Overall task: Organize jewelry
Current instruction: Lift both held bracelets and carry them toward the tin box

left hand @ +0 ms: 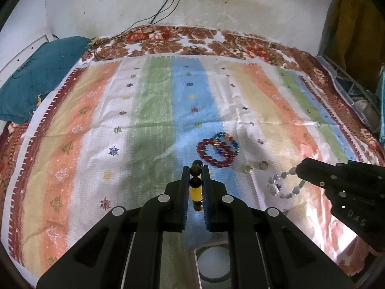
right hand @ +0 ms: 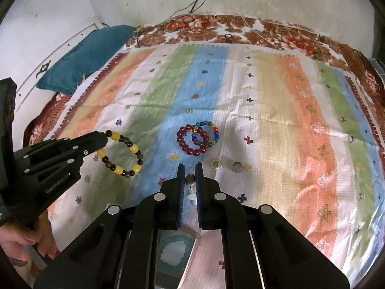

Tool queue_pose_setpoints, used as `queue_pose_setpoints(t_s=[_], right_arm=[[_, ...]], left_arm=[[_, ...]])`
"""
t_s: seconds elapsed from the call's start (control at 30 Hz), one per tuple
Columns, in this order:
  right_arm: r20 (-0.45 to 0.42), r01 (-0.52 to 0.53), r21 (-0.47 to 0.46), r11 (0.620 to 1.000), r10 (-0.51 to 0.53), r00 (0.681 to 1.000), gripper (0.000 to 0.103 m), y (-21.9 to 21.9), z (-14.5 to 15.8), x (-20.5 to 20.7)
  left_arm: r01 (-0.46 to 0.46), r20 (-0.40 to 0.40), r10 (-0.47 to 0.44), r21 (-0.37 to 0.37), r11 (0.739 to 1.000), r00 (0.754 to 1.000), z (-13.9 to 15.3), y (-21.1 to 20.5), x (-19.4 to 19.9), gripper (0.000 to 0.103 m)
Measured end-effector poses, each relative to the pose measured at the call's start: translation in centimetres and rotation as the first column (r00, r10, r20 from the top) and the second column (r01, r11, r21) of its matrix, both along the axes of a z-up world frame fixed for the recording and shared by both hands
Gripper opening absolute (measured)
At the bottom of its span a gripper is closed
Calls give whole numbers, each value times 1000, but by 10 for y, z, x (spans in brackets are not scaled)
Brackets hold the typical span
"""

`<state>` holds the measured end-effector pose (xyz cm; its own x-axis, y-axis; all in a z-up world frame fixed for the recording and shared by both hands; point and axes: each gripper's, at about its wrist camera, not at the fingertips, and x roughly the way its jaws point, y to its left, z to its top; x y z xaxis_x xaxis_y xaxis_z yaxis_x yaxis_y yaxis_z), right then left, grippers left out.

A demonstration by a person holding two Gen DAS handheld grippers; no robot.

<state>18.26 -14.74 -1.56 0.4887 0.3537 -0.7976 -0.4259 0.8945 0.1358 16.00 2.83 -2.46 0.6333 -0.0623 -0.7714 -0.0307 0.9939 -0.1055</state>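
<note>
Black gripper bodies hide most of a tray (left hand: 196, 260) at the lower edge. The two small pale trinkets (right hand: 226, 164) are too blurred to identify.

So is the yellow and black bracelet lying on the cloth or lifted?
Lifted: the left gripper is shut on the bracelet, which hangs from it.
</note>
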Motion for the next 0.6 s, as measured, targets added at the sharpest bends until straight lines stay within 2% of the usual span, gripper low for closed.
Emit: queue_pose_setpoints(t_s=[0.33, 0.6], right_arm=[[31, -2, 17, 1000, 1, 1000, 10, -3, 11, -21], [36, 1, -2, 1000, -1, 999, 10, -4, 10, -35]], left_arm=[[25, 42, -24, -21, 999, 999, 14, -8, -23, 9], [-2, 57, 4, -42, 999, 998, 20, -3, -39, 9]])
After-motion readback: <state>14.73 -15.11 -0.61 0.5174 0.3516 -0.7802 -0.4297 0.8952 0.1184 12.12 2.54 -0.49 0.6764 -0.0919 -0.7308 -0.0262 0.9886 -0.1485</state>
